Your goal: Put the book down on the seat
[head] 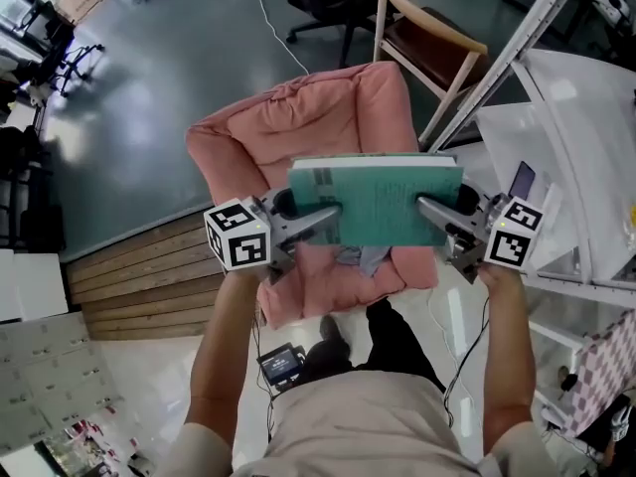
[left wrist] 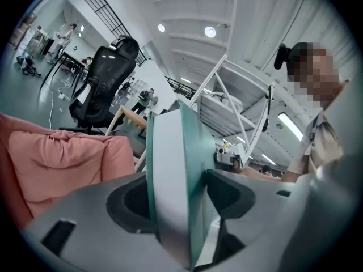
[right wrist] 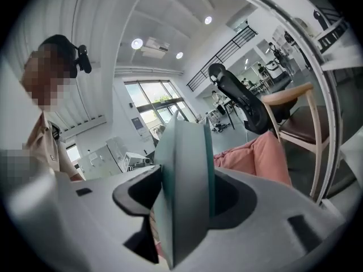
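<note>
A teal book [head: 378,202] hangs level above the pink cushioned seat [head: 298,117]. My left gripper [head: 323,219] is shut on the book's left end and my right gripper [head: 434,212] is shut on its right end. In the left gripper view the book [left wrist: 173,180] stands edge-on between the grey jaws, white page edges toward the camera, with the pink seat [left wrist: 57,163] behind at the left. In the right gripper view the book [right wrist: 184,174] fills the gap between the jaws, and the pink seat [right wrist: 255,157] shows past it at the right.
A wooden chair [head: 437,38] stands behind the pink seat. A white metal rack [head: 517,58] and a white table [head: 566,137] are close on the right. A wooden floor strip [head: 139,276] lies at the left, and a black office chair [left wrist: 105,78] stands farther off.
</note>
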